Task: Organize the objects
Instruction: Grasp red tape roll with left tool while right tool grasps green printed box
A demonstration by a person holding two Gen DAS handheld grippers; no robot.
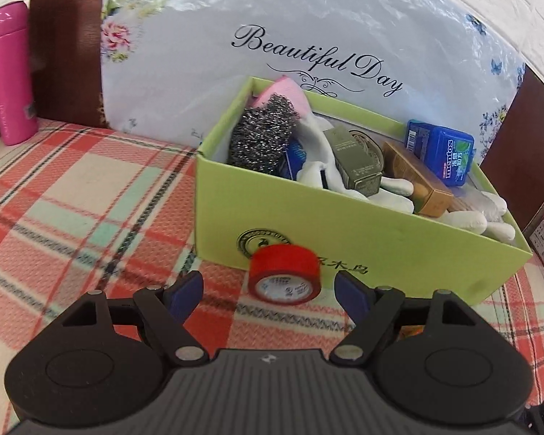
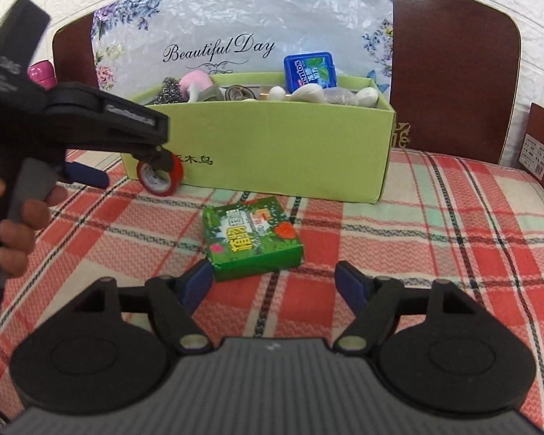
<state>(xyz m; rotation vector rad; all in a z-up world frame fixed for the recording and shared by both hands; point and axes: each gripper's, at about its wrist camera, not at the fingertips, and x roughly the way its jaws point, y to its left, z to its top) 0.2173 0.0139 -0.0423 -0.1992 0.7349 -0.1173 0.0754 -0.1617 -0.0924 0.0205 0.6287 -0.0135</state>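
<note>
A red tape roll (image 1: 284,274) lies on the plaid cloth against the front wall of a light green box (image 1: 344,228). My left gripper (image 1: 270,291) is open, its blue fingertips on either side of the roll, just short of it. In the right wrist view the roll (image 2: 160,175) and the left gripper (image 2: 134,174) sit at the box's (image 2: 272,152) left front corner. A green packet (image 2: 252,237) lies on the cloth in front of the box. My right gripper (image 2: 273,282) is open, just behind the packet, its left fingertip near the packet's corner.
The box holds a steel scourer (image 1: 261,134), a blue Mentos tin (image 1: 440,150), small cartons and white pieces. A pink bottle (image 1: 11,72) stands far left. A floral bag (image 1: 308,36) and a brown headboard (image 2: 453,72) stand behind the box.
</note>
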